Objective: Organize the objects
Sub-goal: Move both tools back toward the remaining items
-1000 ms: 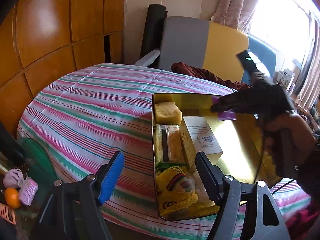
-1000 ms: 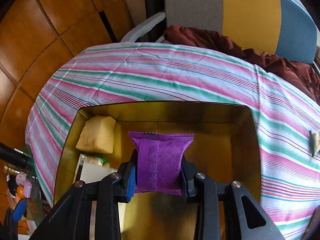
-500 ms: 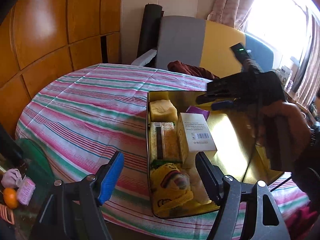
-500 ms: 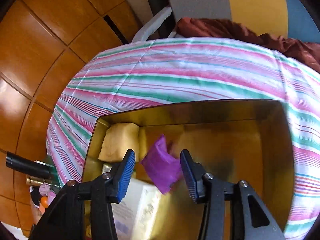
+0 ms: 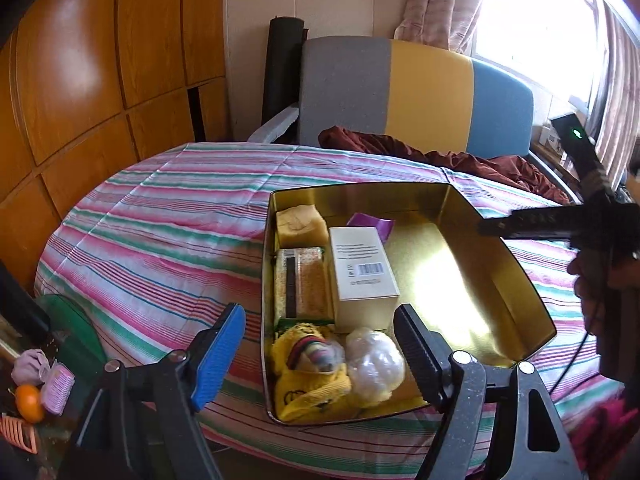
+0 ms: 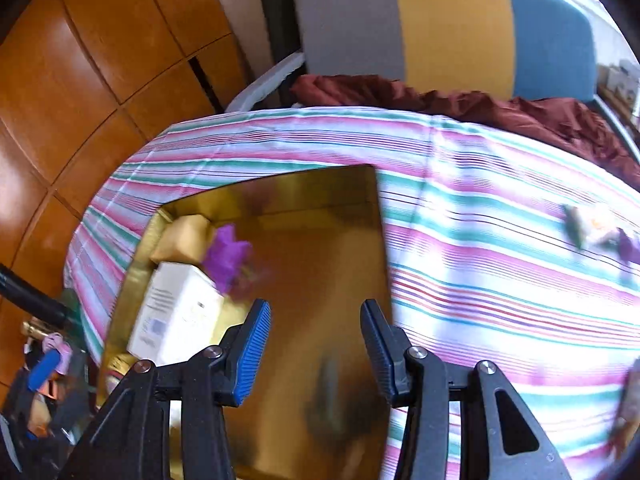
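An open gold tin [image 5: 496, 248] stands on the striped tablecloth [image 5: 160, 232]. Its left side holds a yellow block [image 5: 300, 222], a patterned packet [image 5: 304, 280], a white box [image 5: 362, 268], a yellow plush toy [image 5: 308, 368] and a clear plastic wad [image 5: 374, 364]. A purple packet [image 5: 372, 224] lies loose behind the white box. My left gripper [image 5: 320, 316] hovers open and empty over the tin's near end. My right gripper [image 6: 315, 312] is open and empty above the tin [image 6: 320, 184], to the right of the purple packet [image 6: 230, 258]. One of its fingers [image 5: 520, 226] shows over the tin's right rim.
Two small packets [image 6: 592, 228] lie on the cloth to the right of the tin. A grey, yellow and blue chair [image 5: 400, 92] with maroon cloth [image 5: 460, 160] stands behind the table. Wooden panels [image 5: 100, 80] line the left wall. An orange [image 5: 29, 402] and clutter sit at lower left.
My right gripper opened and let the purple packet drop into the tin beside the yellow block, then drew away to the right. The left gripper drifted slightly and stayed open.
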A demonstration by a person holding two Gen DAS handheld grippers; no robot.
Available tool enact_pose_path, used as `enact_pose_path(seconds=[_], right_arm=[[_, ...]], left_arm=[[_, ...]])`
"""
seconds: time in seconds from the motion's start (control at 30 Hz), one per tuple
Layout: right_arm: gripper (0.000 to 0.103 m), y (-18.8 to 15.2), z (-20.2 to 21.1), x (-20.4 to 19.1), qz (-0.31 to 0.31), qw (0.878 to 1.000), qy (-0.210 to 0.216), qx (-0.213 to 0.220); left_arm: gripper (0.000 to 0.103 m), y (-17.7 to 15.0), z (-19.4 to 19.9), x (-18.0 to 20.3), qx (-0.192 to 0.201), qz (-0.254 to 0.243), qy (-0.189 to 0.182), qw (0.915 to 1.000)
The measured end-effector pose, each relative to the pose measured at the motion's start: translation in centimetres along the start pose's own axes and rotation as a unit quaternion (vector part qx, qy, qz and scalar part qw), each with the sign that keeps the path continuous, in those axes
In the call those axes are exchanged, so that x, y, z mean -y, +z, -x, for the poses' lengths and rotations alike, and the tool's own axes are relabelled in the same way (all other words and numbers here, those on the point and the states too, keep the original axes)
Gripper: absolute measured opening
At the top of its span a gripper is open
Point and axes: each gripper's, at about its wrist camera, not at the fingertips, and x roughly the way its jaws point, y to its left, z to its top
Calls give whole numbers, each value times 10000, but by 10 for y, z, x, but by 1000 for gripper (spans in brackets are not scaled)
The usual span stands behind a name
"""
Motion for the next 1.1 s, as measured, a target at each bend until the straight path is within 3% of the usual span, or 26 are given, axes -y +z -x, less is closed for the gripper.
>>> enact_pose_path(seconds=[0.33,0.57,0.67,0.87,1.0,1.1], right_arm=[[47,-29,59,86,-325,9974,-592,266],[47,-48,123,191,-1414,9799,-1286,576],[47,-57,154,240,-2049,9624,-1606,768],[48,-93,188,332,-3618,9098,-1773,992],[48,-122,187,370,-4405,8749,-1655,1148],[49,-137,188,380,-4708,8604,-1296,1457]], left_arm=[[78,6,6,37,77,-258,-224,9994],[78,8,4,73,94,-529,-627,9966],[78,11,2,91,86,-658,-815,9945],[78,13,0,129,32,-954,-1153,9887],[78,13,-1,153,-22,-1138,-1332,9845],[78,14,-5,174,-102,-1229,-1498,9810]])
